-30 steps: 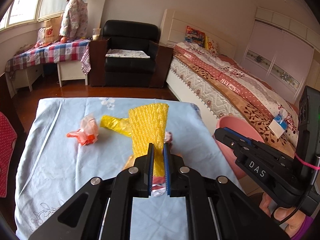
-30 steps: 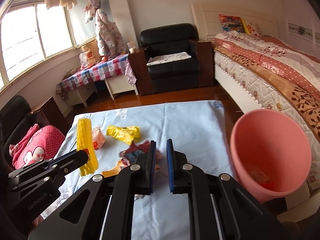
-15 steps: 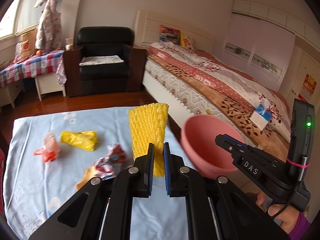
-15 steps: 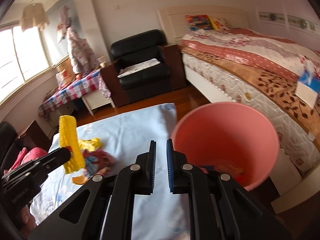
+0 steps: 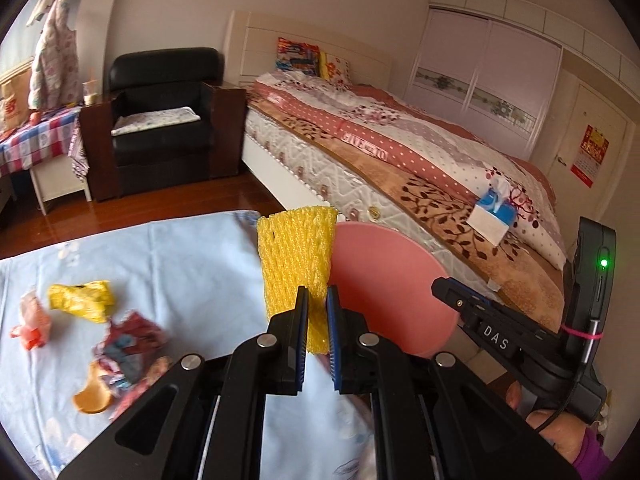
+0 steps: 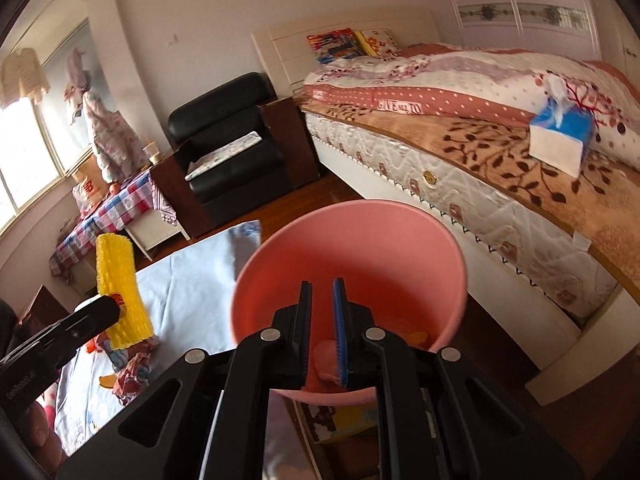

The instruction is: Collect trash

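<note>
My left gripper [image 5: 317,300] is shut on a yellow foam net sleeve [image 5: 296,256] and holds it upright above the table's right edge, just left of the pink bin [image 5: 384,280]. The sleeve also shows in the right wrist view [image 6: 120,288]. My right gripper [image 6: 322,292] is empty, its jaws nearly closed, and hovers over the pink bin [image 6: 348,240], which holds some trash. On the blue tablecloth [image 5: 180,256] lie a yellow wrapper [image 5: 82,300], a red-white wrapper [image 5: 30,320], a crumpled colourful wrapper [image 5: 128,340] and an orange peel [image 5: 92,396].
A bed [image 5: 400,160] with a tissue box [image 5: 494,216] runs along the right, behind the bin. A black armchair [image 5: 160,120] and a checked-cloth side table [image 5: 32,140] stand at the back. The floor is wooden.
Both grippers have swung right, toward the bin. The left carried the yellow sleeve from over the trash pile to the table's right edge. The right now hovers over the bin's mouth.
</note>
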### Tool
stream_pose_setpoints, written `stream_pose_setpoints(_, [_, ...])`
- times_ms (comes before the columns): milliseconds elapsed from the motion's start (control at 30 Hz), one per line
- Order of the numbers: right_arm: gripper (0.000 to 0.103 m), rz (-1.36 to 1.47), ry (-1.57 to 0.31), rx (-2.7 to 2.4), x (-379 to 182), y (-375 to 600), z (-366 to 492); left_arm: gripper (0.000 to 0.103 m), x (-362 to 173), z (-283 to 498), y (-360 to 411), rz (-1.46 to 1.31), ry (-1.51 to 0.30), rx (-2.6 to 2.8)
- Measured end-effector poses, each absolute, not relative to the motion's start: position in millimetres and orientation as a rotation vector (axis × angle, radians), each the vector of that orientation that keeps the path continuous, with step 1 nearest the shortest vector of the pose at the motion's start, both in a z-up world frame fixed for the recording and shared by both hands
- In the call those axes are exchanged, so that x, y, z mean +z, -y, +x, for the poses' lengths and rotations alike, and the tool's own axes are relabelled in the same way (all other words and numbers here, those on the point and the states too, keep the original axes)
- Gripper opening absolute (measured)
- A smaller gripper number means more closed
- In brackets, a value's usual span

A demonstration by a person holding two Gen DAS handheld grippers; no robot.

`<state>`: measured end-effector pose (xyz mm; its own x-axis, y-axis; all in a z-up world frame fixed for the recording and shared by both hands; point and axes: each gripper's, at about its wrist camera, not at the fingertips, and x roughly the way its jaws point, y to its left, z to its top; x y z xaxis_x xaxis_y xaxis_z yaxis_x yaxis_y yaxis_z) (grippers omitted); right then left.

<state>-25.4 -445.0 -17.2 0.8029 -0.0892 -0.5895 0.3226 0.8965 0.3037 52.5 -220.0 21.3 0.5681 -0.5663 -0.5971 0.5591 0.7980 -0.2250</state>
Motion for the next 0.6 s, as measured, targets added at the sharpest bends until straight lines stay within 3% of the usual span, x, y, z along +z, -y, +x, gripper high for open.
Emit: stream_pose_setpoints(600, [0.011,0.523,-0.589,-0.176,-39.6,482.3,-28.8,0.008,-18.4,75.0,302.6,0.020,-0.799,-0.748])
